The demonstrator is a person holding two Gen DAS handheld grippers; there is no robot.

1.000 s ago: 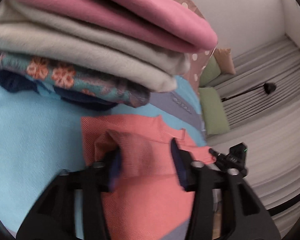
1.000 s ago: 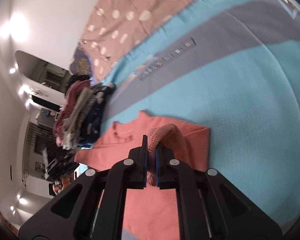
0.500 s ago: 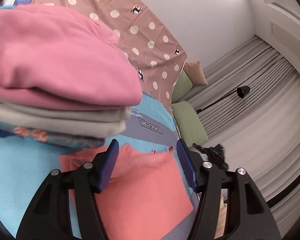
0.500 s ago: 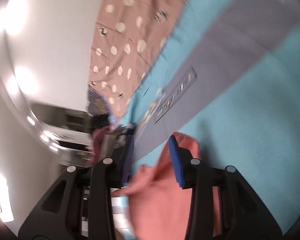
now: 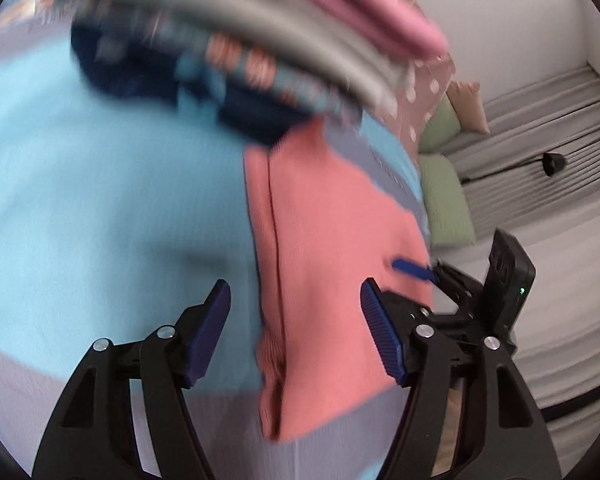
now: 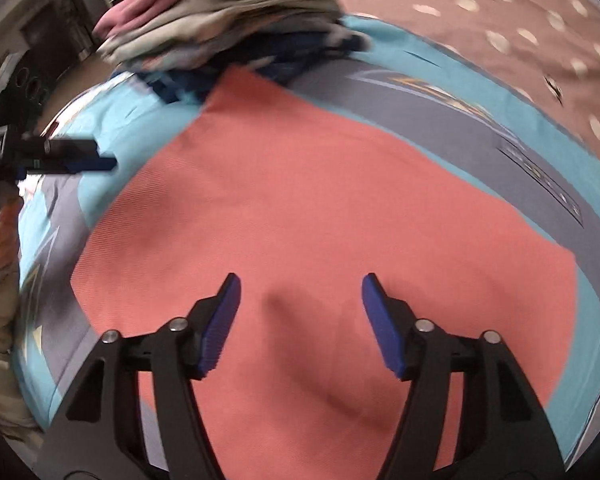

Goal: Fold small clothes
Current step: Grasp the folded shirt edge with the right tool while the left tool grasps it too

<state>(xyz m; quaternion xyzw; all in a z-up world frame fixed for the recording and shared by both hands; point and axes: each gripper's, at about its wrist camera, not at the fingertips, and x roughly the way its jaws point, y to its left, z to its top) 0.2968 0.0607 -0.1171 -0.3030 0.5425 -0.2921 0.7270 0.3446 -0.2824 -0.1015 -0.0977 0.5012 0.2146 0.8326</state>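
Observation:
A salmon-pink small garment (image 6: 320,208) lies folded flat on the light-blue and grey bedspread (image 6: 500,96). It also shows in the left wrist view (image 5: 332,248) with a fold line along its left edge. My right gripper (image 6: 300,320) is open and empty just above the garment's near part. My left gripper (image 5: 296,332) is open and empty over the garment's left edge. The right gripper's blue tip (image 5: 414,269) pokes in at the garment's right side in the left wrist view. The left gripper (image 6: 72,160) shows at the left in the right wrist view.
A stack of folded clothes (image 6: 228,12), pink, grey, floral and navy, stands just beyond the garment and also shows blurred in the left wrist view (image 5: 260,32). A brown dotted blanket (image 6: 520,20) lies behind. Green pillows (image 5: 444,200) and grey curtains are to the right.
Both grippers let go of the salmon garment and opened. It now lies flat and folded. Both cameras have swung down over it.

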